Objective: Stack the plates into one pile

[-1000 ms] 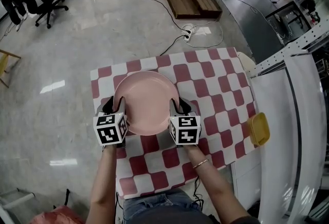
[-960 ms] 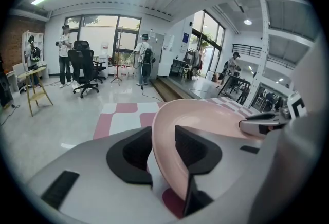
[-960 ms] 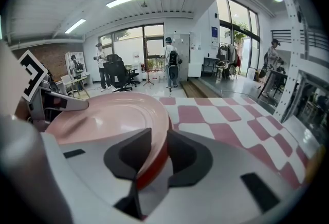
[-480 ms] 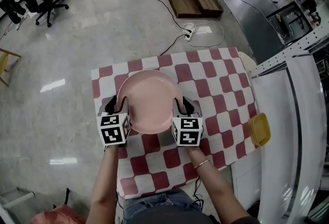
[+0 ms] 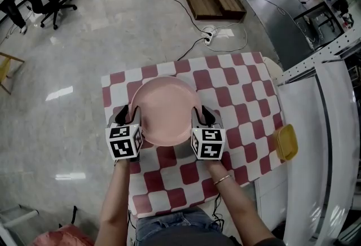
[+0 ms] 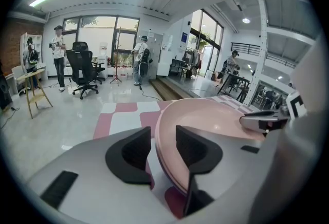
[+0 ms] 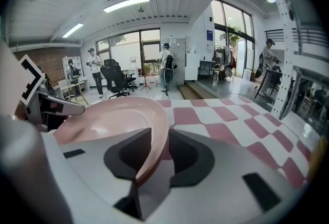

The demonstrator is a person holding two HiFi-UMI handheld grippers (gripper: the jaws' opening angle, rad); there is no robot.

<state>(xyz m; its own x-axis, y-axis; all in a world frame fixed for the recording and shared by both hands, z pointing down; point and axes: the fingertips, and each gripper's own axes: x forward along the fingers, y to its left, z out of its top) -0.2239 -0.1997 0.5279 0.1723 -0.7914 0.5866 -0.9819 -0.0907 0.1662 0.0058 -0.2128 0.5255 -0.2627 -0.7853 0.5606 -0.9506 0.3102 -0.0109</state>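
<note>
Plate [image 5: 163, 109], pink and right way up, lies flat on the red-and-white checked cloth [image 5: 242, 98], over the cloth's left half. The left gripper [image 5: 121, 112] sits at the cloth's left edge. Its jaws have just been opening, and they stand wide with the plate's rim loose between them. The right gripper [image 5: 202, 114] rests near the cloth's middle, jaws apart around the opposite rim, a gap showing beside the outer pad. A yellow container [image 5: 285, 141] sits just off the cloth's right edge.
</note>
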